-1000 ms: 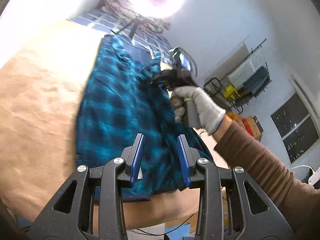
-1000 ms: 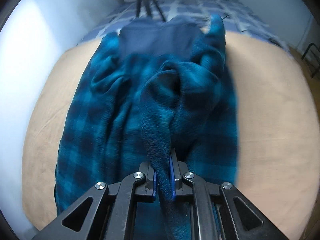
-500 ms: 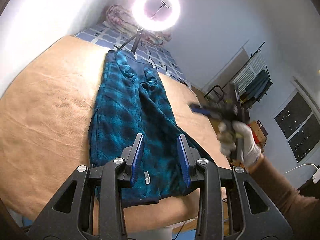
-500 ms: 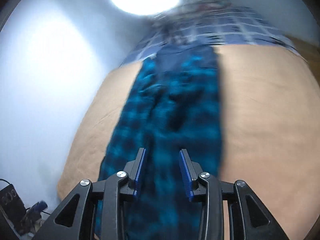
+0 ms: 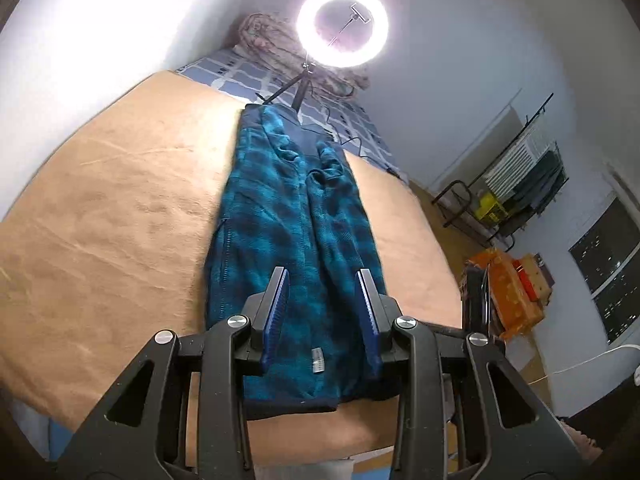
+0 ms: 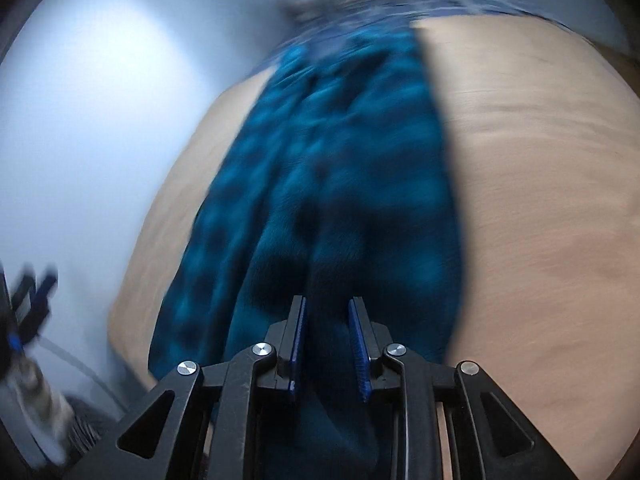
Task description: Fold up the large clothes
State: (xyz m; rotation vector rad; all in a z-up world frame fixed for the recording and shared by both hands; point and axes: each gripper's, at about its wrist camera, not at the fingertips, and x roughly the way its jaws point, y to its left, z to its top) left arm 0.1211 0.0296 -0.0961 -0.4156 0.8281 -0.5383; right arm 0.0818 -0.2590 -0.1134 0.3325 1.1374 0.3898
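Note:
A blue and dark plaid fleece garment [image 5: 288, 232] lies lengthwise on the tan bed cover [image 5: 120, 216], folded into a long narrow strip with both sides turned in. My left gripper [image 5: 322, 312] is open and empty, held above the garment's near hem. In the blurred right wrist view the same garment [image 6: 332, 184] fills the middle. My right gripper [image 6: 326, 336] is open, its blue pads partly apart over the garment's near end, with dark fleece showing between them.
A lit ring light [image 5: 342, 26] on a tripod stands at the far end of the bed, next to a checked blue sheet [image 5: 240, 76]. A metal rack [image 5: 516, 184] and orange boxes [image 5: 508, 284] stand to the right of the bed.
My right gripper let go of the sleeve it held a second ago and pulled back to the garment's near end, pads now closer together. It has left the left wrist view.

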